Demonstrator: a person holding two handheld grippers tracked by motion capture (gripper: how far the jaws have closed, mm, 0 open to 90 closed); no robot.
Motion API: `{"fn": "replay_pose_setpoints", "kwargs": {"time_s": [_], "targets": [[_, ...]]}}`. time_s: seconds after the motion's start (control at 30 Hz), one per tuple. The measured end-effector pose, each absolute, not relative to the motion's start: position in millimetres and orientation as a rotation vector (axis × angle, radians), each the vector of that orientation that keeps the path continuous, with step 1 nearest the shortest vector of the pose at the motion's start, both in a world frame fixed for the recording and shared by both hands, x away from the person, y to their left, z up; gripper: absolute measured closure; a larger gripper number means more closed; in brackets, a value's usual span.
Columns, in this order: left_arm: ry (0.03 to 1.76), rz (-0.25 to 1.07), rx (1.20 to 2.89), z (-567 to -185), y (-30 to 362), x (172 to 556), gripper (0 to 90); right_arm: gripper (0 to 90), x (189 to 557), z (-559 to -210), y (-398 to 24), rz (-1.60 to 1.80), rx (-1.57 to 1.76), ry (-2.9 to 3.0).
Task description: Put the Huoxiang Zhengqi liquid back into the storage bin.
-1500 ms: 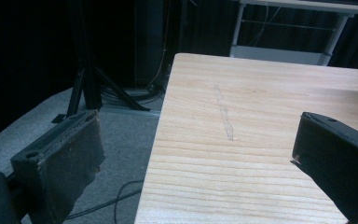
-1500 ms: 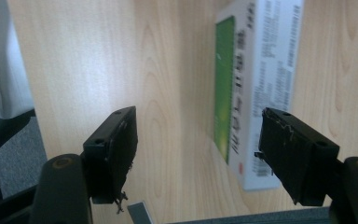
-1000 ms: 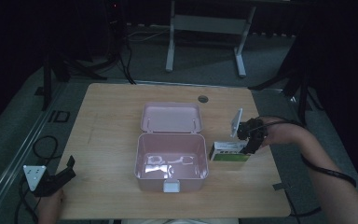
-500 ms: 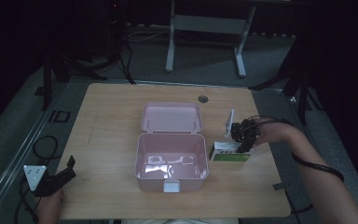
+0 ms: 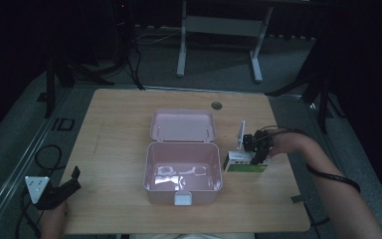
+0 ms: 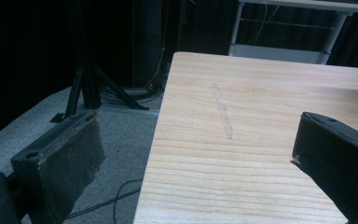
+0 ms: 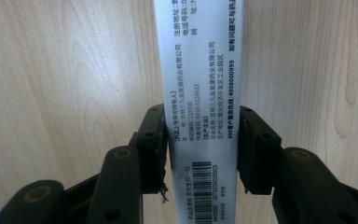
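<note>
Seen from the high view: a small carton [image 5: 245, 163], white above with a green front face, lying flat on the wooden table [image 5: 119, 129] just right of the open pink box [image 5: 183, 172], long axis running left to right, one short end almost against the box wall. Clamped across its right part from above, the right gripper [image 5: 257, 155], jaws just drawn in onto it, forearm coming in from the lower right. Behind the carton, a thin pale card [image 5: 241, 134] standing upright. Lid of the pink box folded back toward the far edge, a few clear wrappers on its floor, a white latch on the near wall. Farther back, a round cable hole [image 5: 216, 105] in the tabletop. At the near left corner, the left gripper [image 5: 64, 185], jaws spread wide and holding nothing, well apart from everything else. Along the left gripper view: bare tabletop with a faint pencil-like scratch [image 6: 223, 112], two black jaws far apart, grey floor and a black stand leg [image 6: 81, 74] beyond the table edge. Along the right gripper view: carton running straight up the middle, long axis away from the camera, white side with printed text and a barcode facing up, both pads pressed to its long sides.
</note>
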State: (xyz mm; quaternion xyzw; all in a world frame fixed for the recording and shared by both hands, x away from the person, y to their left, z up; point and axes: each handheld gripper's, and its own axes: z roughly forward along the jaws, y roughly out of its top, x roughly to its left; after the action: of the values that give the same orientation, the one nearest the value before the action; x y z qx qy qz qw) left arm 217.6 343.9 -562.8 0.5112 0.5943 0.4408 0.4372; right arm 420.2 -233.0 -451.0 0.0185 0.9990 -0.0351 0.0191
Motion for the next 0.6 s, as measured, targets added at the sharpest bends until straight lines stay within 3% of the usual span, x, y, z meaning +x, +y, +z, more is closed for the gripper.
{"fn": "replay_pose_setpoints", "kwargs": {"time_s": [0.6], "targets": [[1.48, 1.095, 1.269, -562.8, 344.0, 217.6, 2.1, 62.0, 416.6, -446.9, -232.9, -0.14, -0.02, 3.139]]}}
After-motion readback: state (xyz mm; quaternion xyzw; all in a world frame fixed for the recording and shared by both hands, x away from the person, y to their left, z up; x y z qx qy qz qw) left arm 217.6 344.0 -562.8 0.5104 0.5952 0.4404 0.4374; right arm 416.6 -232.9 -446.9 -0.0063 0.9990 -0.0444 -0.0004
